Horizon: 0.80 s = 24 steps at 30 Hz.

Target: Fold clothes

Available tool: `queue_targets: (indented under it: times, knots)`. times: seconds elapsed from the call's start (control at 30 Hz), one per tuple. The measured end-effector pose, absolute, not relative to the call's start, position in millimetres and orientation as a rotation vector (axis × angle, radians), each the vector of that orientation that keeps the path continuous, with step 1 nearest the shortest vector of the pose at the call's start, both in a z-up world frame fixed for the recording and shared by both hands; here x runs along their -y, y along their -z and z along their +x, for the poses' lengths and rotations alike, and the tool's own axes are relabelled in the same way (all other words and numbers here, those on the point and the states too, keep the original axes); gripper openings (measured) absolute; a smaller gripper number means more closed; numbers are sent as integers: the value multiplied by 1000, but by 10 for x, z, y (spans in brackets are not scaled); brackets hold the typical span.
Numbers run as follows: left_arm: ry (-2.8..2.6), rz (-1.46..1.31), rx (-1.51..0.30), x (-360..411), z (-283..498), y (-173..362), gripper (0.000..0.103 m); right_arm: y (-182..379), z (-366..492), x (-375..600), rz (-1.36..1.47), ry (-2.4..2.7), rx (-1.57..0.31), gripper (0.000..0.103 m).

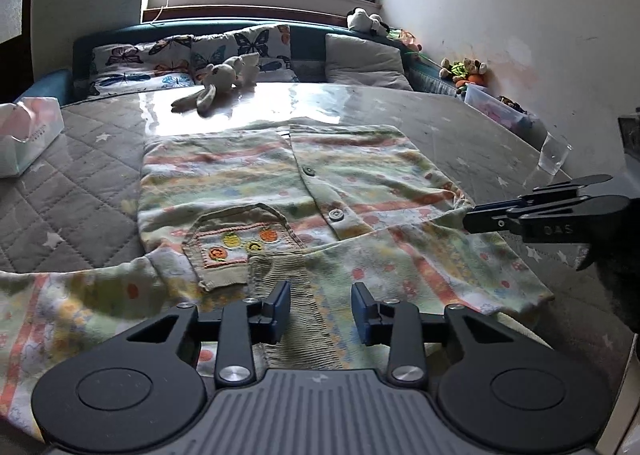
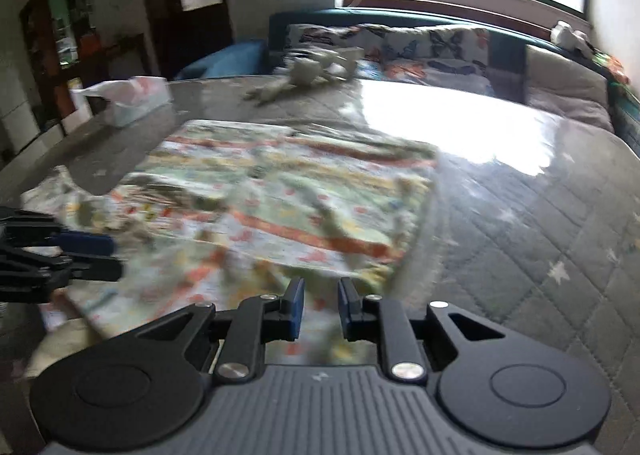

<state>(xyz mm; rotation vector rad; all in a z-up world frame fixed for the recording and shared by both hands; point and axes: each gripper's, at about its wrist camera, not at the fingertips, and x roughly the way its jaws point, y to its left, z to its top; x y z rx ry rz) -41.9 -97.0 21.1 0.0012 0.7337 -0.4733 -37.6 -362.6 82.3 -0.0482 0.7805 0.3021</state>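
I see the quilted table [image 1: 88,191] under a glossy clear cover. The patterned shirt [image 1: 248,175] lies flat on it, front up, pocket [image 1: 240,239] and buttons showing, one sleeve folded across the lower part. My left gripper [image 1: 320,307] hovers over the ribbed cuff [image 1: 288,295], fingers spread, holding nothing. My right gripper [image 2: 320,307] sits at the shirt's right edge, fingers parted with a narrow gap; that view is blurred. Tissue box [image 1: 24,143] far left, plush bunny [image 1: 216,83] at back, clear cup [image 1: 554,155] right.
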Motion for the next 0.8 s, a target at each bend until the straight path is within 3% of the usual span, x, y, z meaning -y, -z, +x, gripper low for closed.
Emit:
queue_targets:
  times: [0.47, 0.8]
  knots:
    - [398, -32, -716, 661, -600, -265, 36, -768, -600, 3044, -136, -443, -786, 15]
    - [145, -128, -671, -59, -732, -360, 43, -782, -471, 2832, -139, -501, -780, 16]
